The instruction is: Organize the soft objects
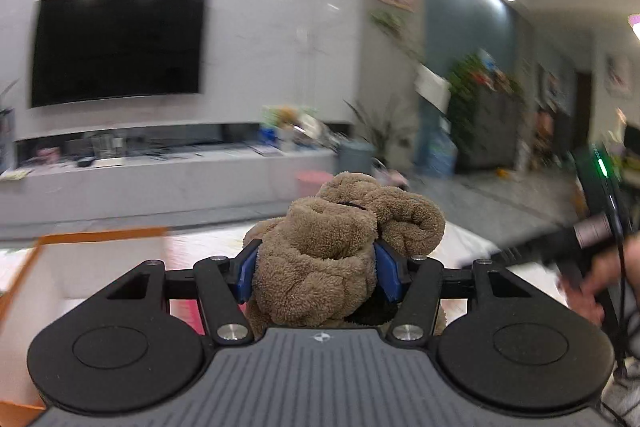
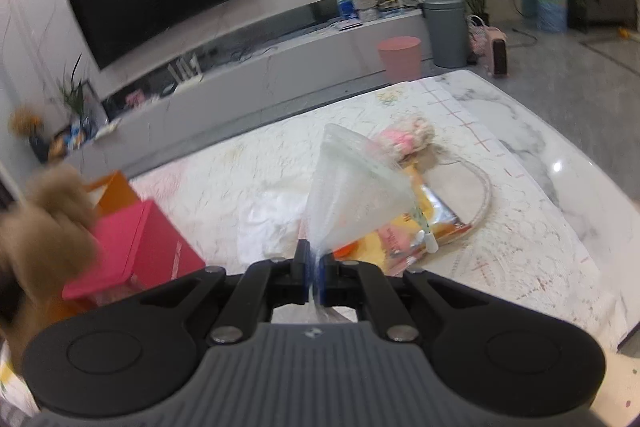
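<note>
Left wrist view shows the left gripper (image 1: 316,269) clamped on a brown plush toy (image 1: 332,251), its blue pads (image 1: 386,273) pressing into the fur and the toy carried in the air. An orange-edged box (image 1: 52,247) sits at about nine o'clock from the toy, its open mouth just below and beside it.

Right wrist view shows the right gripper (image 2: 314,275) pinched tight on the edge of a clear plastic bag (image 2: 348,195), which stands up toward twelve o'clock. At one o'clock, on the white patterned cloth (image 2: 500,227), lie a yellow snack packet (image 2: 432,211) and a small pink-and-cream plush (image 2: 404,139). A pink box (image 2: 136,251) is at nine o'clock.

The step in hand appears to be carrying the brown toy toward a container. The next move likely calls for lowering it over the box mouth before letting go. The marble table's edge (image 2: 568,163) curves at two to three o'clock, leaving open room over the cloth.
</note>
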Demonstrator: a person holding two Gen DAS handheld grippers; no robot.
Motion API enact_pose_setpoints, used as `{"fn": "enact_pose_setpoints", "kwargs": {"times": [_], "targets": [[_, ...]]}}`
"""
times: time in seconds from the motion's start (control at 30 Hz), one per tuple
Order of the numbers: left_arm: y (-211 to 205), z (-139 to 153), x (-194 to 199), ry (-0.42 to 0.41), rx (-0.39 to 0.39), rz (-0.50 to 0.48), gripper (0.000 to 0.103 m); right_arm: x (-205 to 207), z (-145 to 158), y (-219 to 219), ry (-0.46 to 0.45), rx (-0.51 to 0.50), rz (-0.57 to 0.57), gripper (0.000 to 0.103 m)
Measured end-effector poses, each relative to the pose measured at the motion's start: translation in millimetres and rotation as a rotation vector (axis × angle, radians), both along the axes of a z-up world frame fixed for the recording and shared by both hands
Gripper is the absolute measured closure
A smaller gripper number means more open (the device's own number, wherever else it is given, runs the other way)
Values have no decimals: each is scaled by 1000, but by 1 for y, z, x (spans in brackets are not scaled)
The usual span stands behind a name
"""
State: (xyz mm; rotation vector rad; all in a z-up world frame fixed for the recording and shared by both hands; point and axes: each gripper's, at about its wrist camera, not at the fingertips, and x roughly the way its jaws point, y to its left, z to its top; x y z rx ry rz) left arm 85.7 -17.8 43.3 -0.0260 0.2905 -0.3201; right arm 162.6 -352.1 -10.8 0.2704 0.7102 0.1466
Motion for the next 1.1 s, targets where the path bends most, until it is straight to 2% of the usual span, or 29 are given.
{"fn": "enact_pose_setpoints", "kwargs": {"times": [0.1,0.2,0.27,0.4,0.5,0.63,0.87,0.93,1.1], "targets": [[42,6,0,-12,-56,102,36,1,-1,17,4,-15,44,102],[85,6,7,18,-142,211,36,-1,-1,36,-8,-42,60,102],[104,6,14,42,-150,274,36,-5,2,51,-28,-58,80,102],[129,7,16,5,-120,406,36,-14,14,88,-86,-84,163,102],[144,7,24,57,-160,431,36,-19,24,118,-114,-104,225,102],[160,4,24,84,-193,438,36,-25,36,162,-153,-130,309,102],[180,2,16,30,-193,432,36,-24,46,232,-172,-127,419,102],[187,1,15,24,-222,450,36,-19,47,249,-166,-125,439,102],[213,-3,15,60,-265,506,36,-1,41,290,-135,-128,488,102]]}}
